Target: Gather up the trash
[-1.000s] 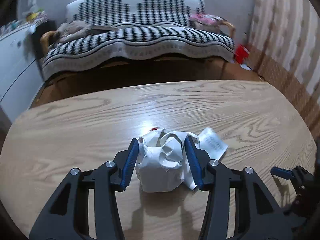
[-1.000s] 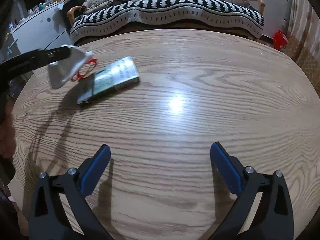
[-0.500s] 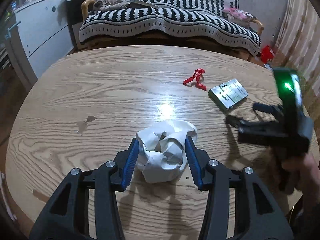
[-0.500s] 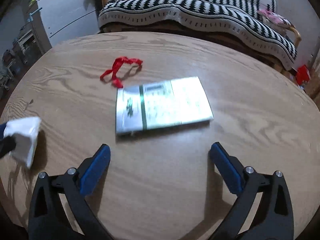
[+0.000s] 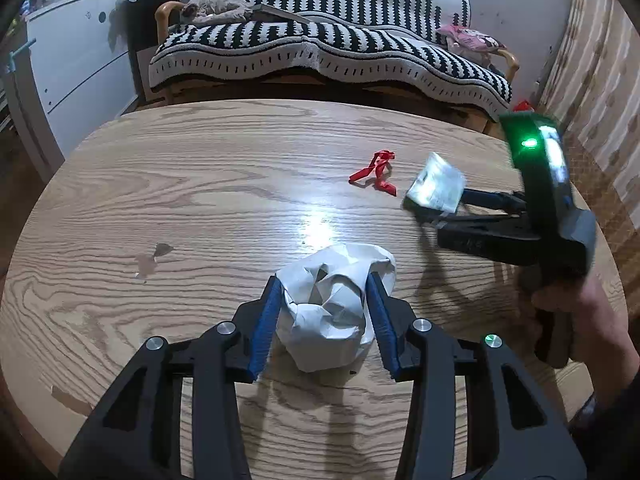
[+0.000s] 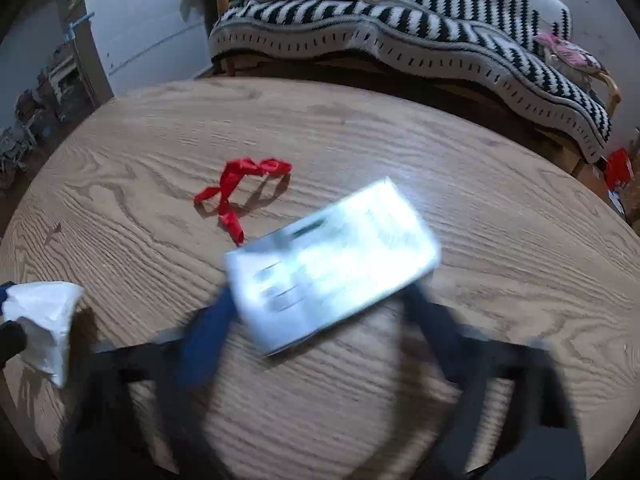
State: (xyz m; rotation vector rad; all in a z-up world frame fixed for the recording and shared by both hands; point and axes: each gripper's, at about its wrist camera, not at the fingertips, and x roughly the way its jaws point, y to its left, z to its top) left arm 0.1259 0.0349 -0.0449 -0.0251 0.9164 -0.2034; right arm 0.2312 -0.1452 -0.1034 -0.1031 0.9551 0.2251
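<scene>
My left gripper (image 5: 325, 296) is shut on a crumpled white paper ball (image 5: 334, 300) and holds it just above the round wooden table (image 5: 200, 208). The ball also shows at the left edge of the right wrist view (image 6: 44, 320). A flat silver-white packet (image 6: 332, 264) lies on the table between the blurred blue fingers of my right gripper (image 6: 320, 312), whose jaws stand wide on either side of it. In the left wrist view the packet (image 5: 436, 188) sits at that gripper's tips (image 5: 448, 210). A red ribbon scrap (image 6: 240, 188) lies beyond the packet, also seen from the left (image 5: 376, 172).
A sofa with a black-and-white striped throw (image 5: 320, 48) stands behind the table. A white cabinet (image 5: 72, 64) is at the left. A small stain (image 5: 154, 258) marks the tabletop. A red object (image 6: 618, 166) lies on the floor at right.
My right gripper has moved forward until the packet is between its fingers; its view is now motion-blurred. My left gripper still holds the paper ball and has shifted only slightly.
</scene>
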